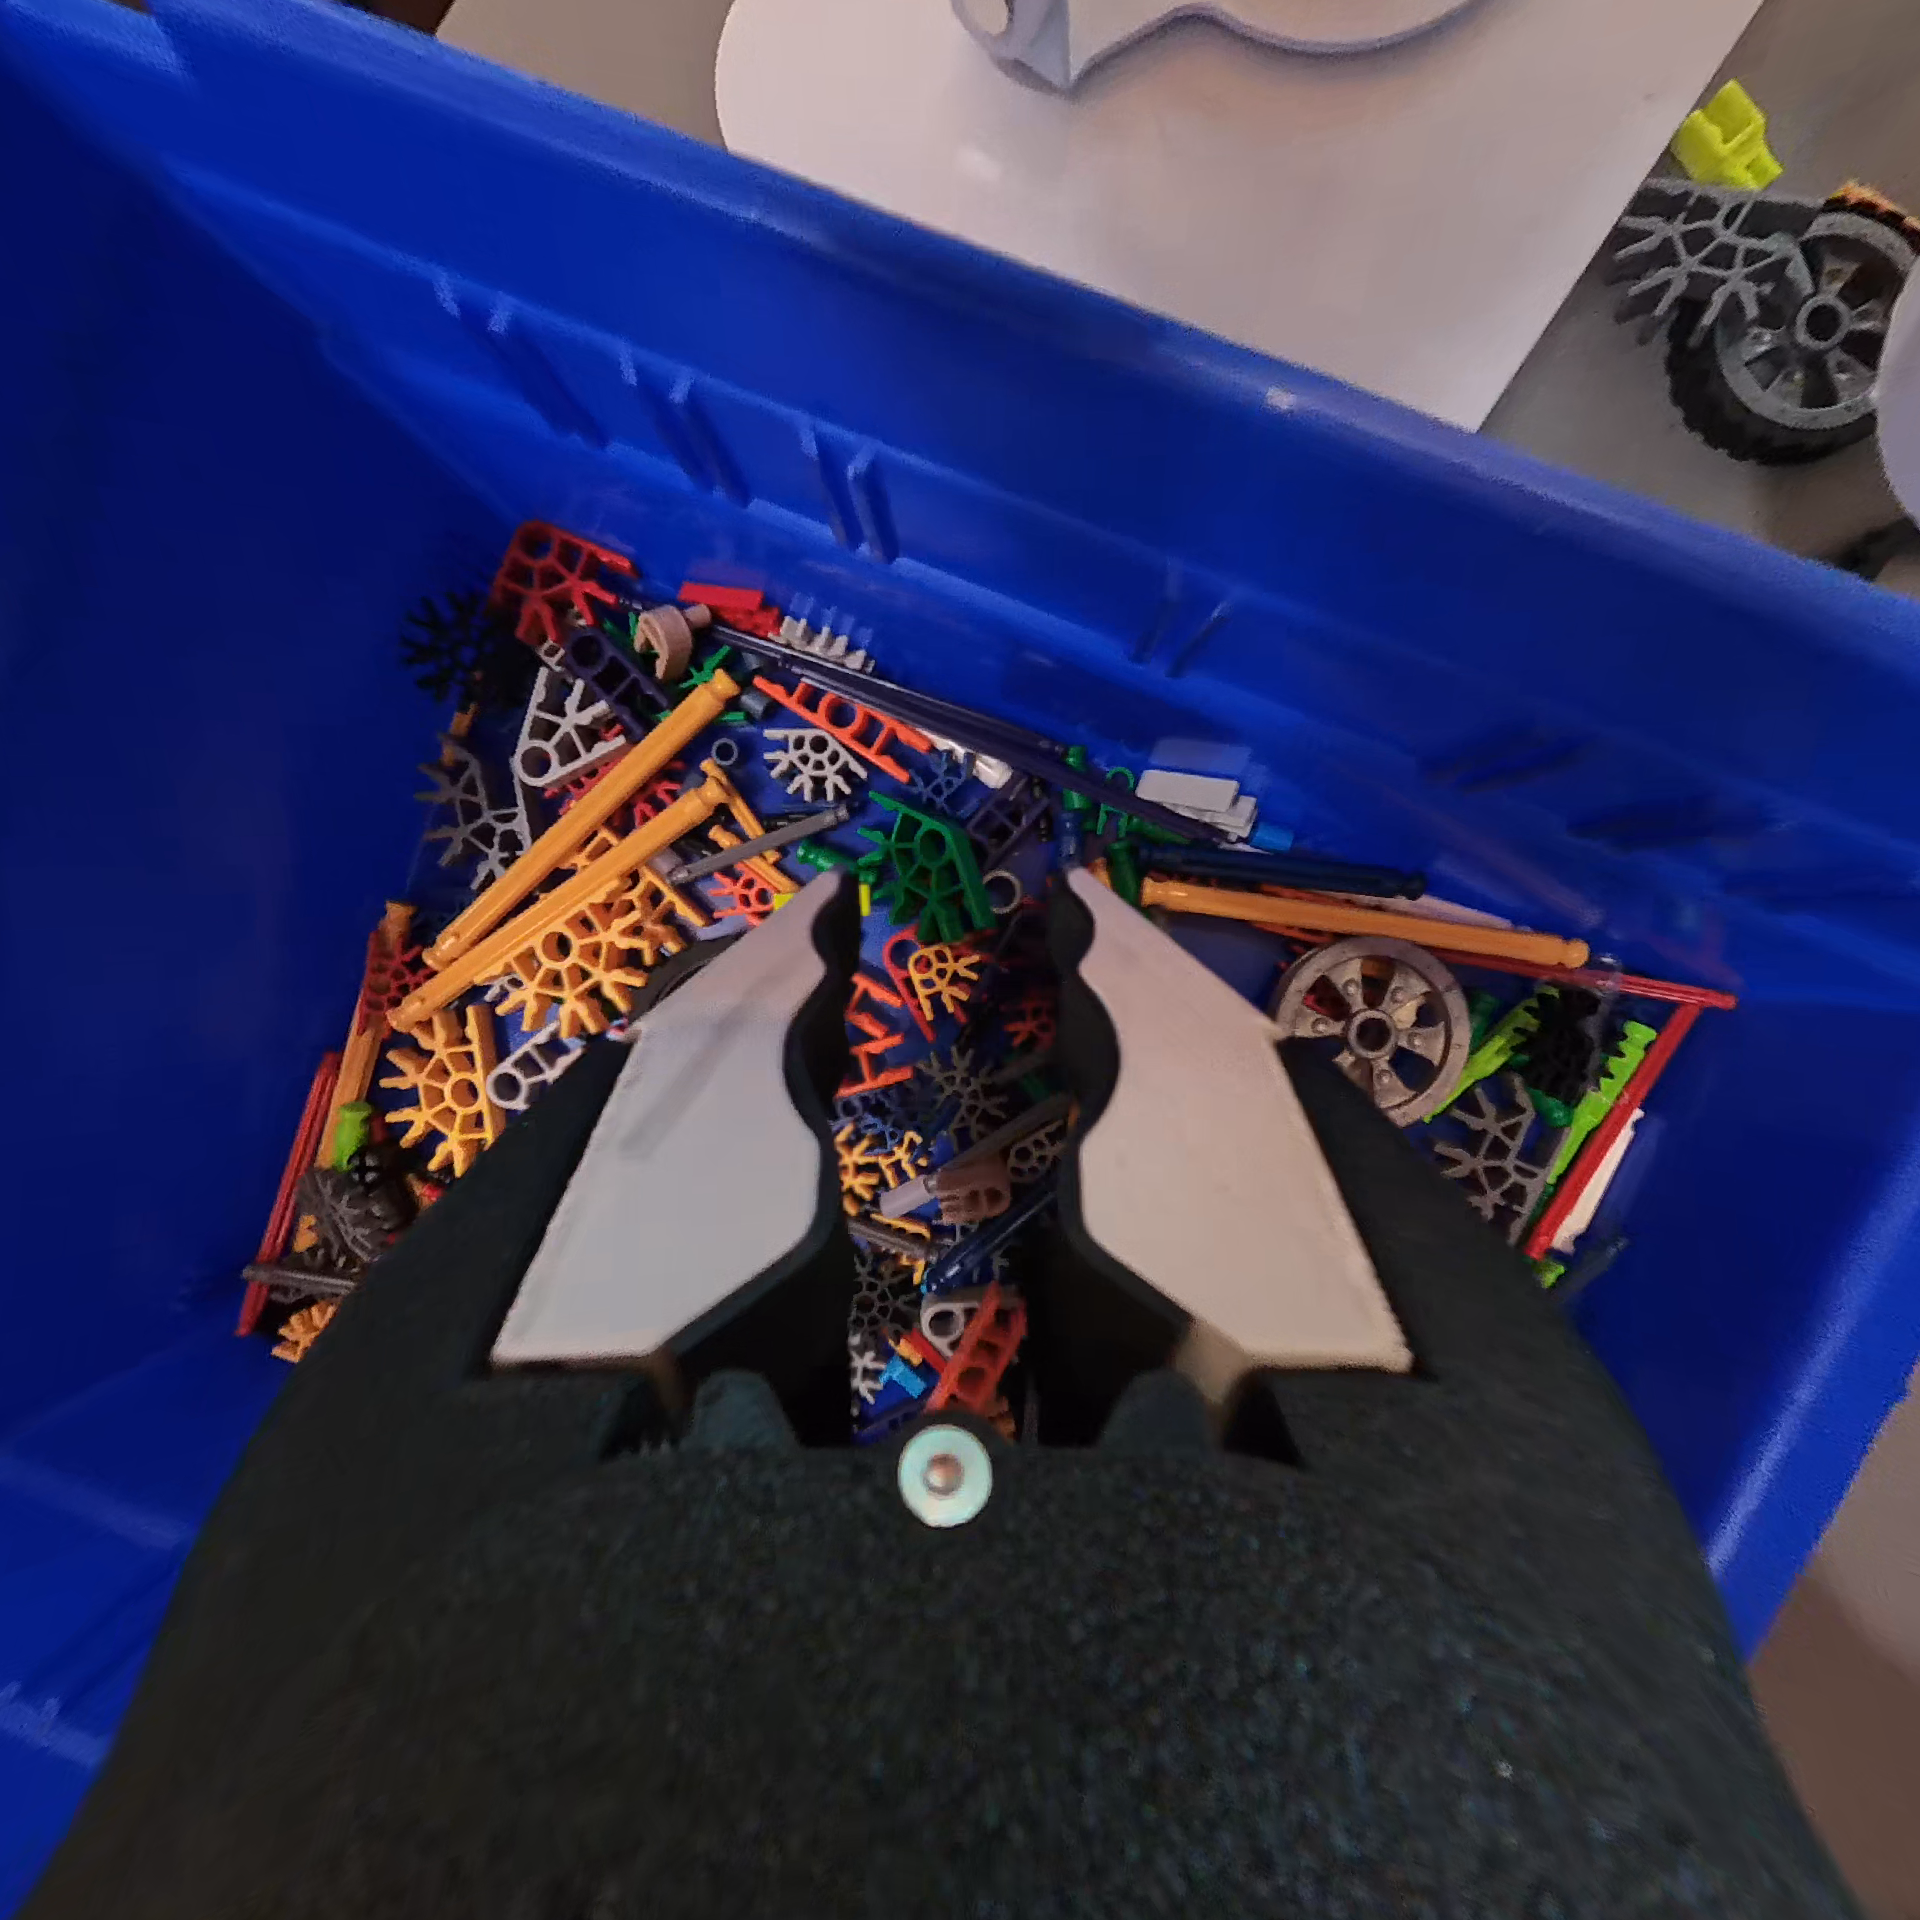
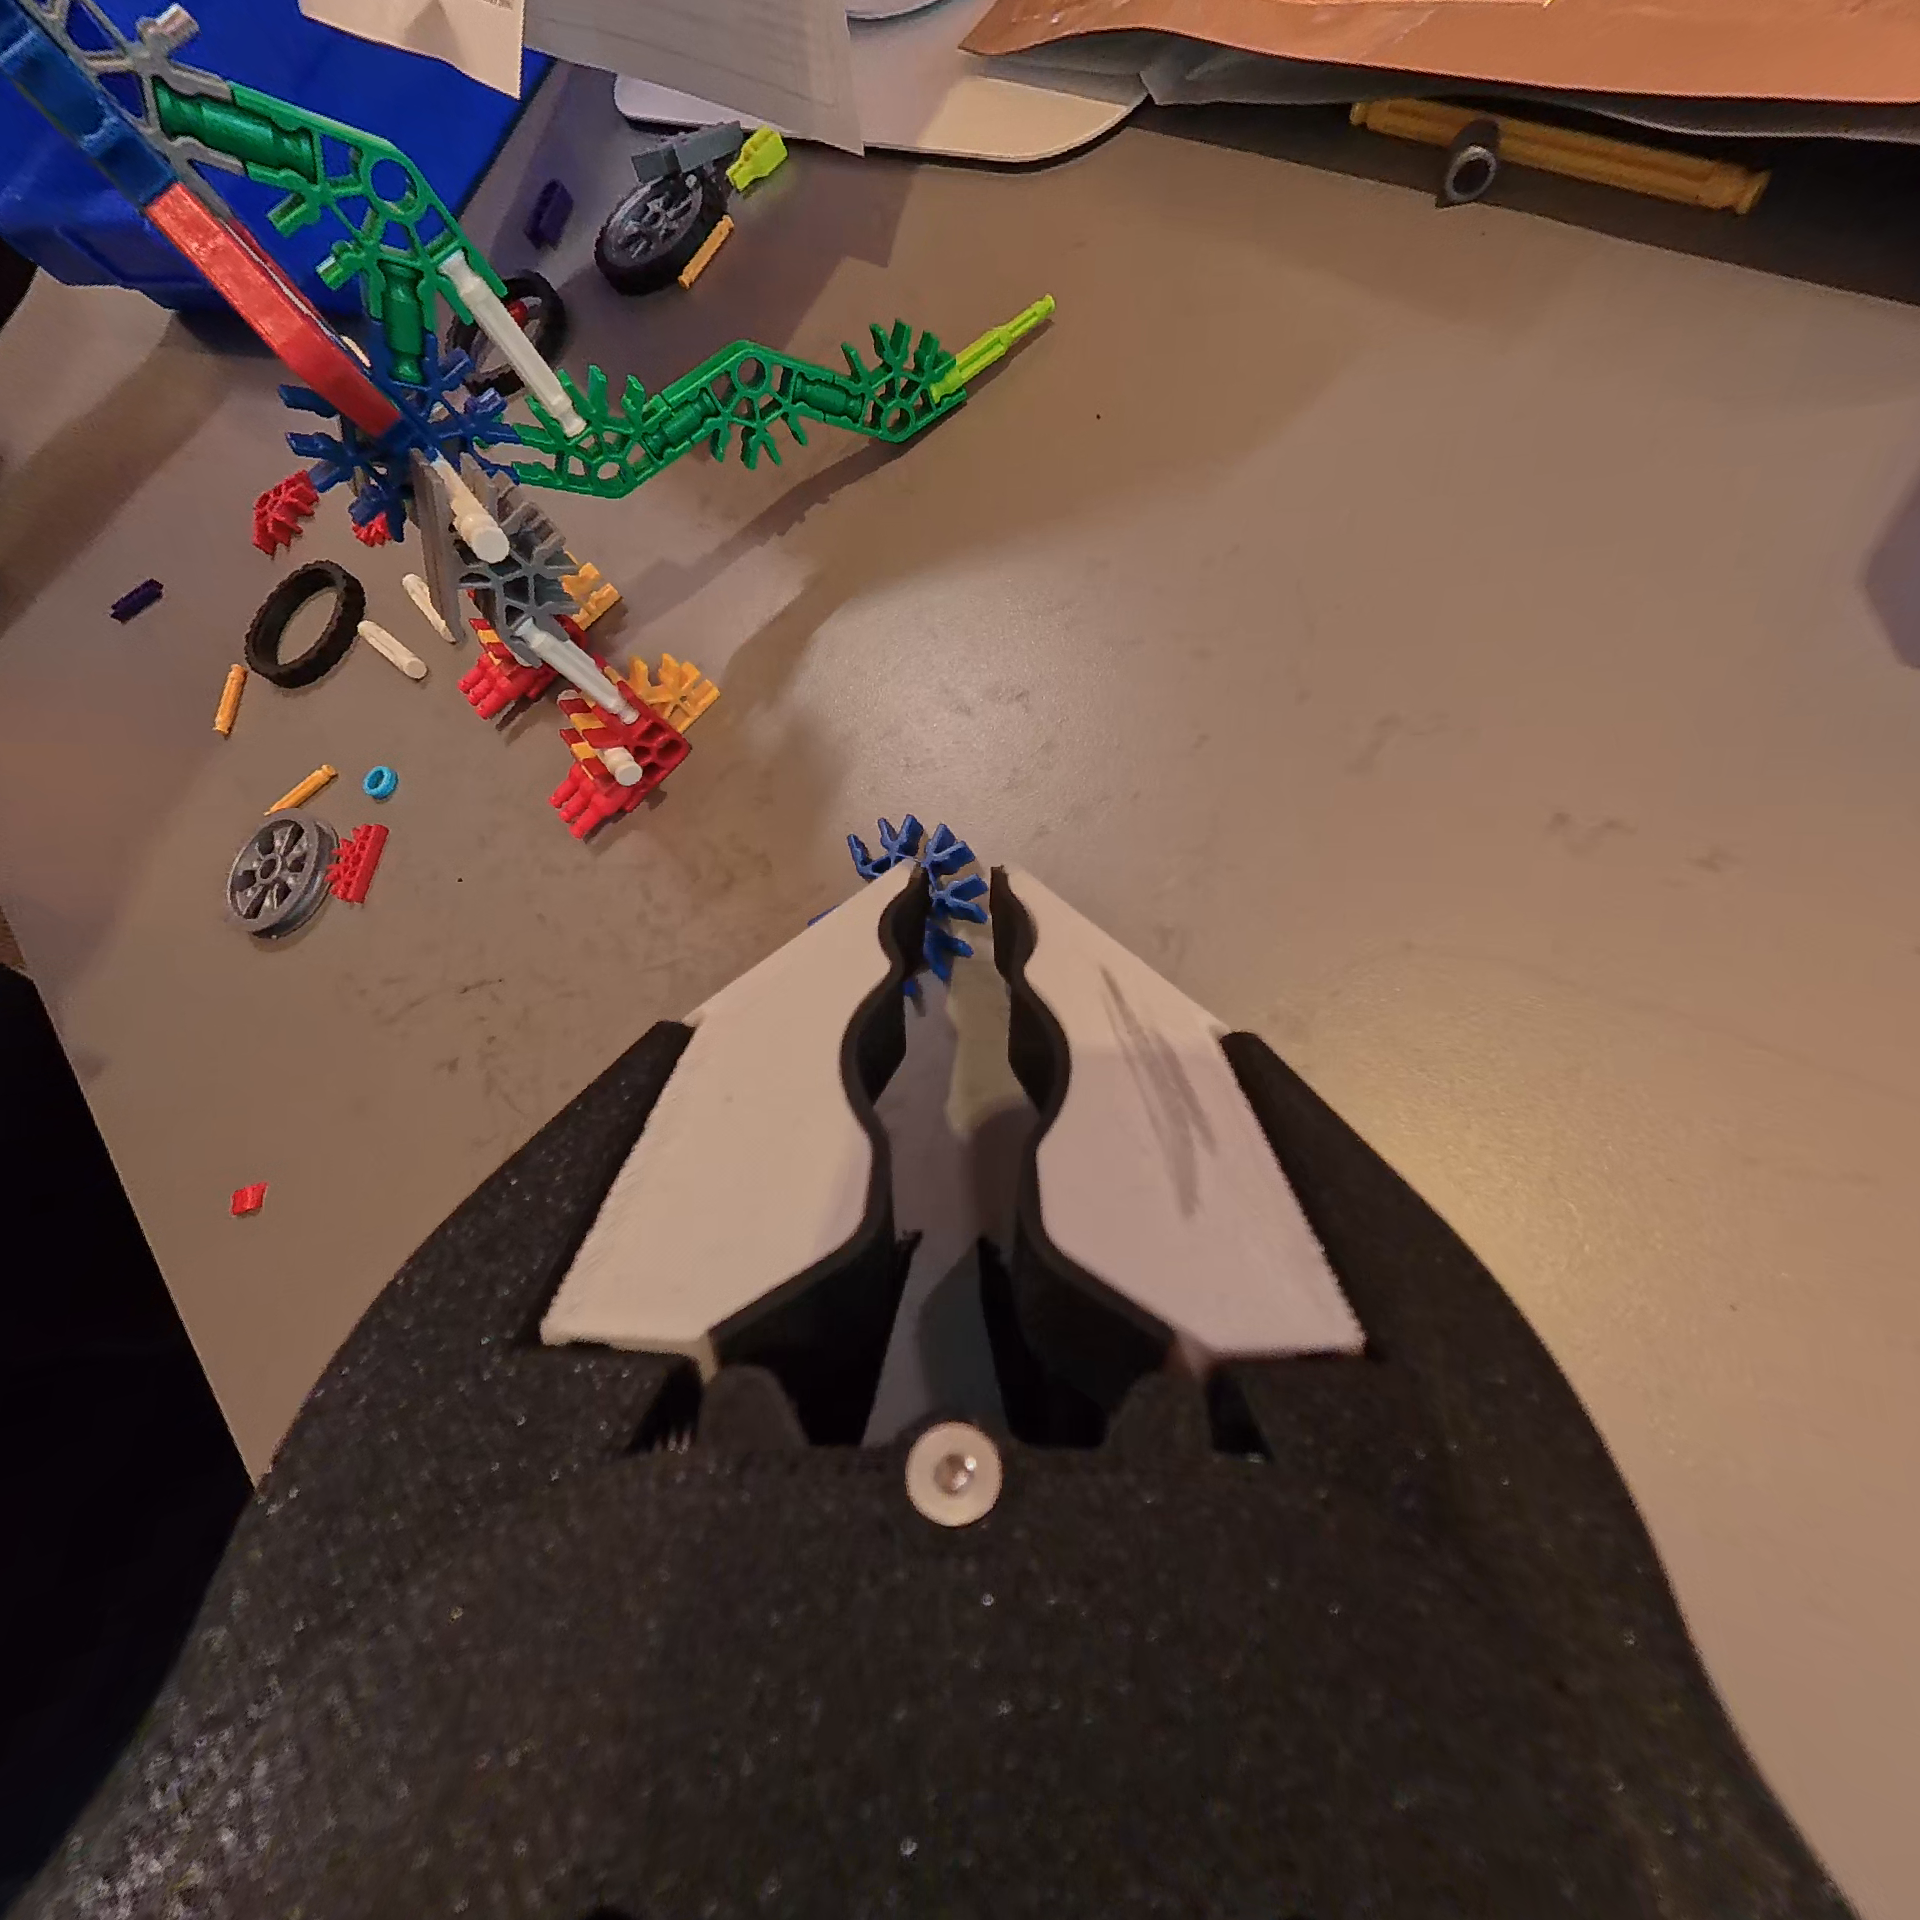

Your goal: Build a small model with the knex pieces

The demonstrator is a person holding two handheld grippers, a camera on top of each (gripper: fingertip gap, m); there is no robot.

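My left gripper [image 1: 951, 883] hangs released over the blue bin [image 1: 935, 436] of mixed construction pieces [image 1: 727, 852]; my right gripper [image 2: 954, 873] grasps a blue connector [image 2: 940, 883] near the toy build [image 2: 520, 468].

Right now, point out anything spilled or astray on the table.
Loose pieces lie scattered on the table left of the toy build: a black tyre, a grey wheel, a small red chip. The right tongs grip a blue connector.

A grey-brown tabletop [image 2: 1455, 644] is filling the scene. Warm light is glaring off it, below the brown paper [image 2: 1455, 42].
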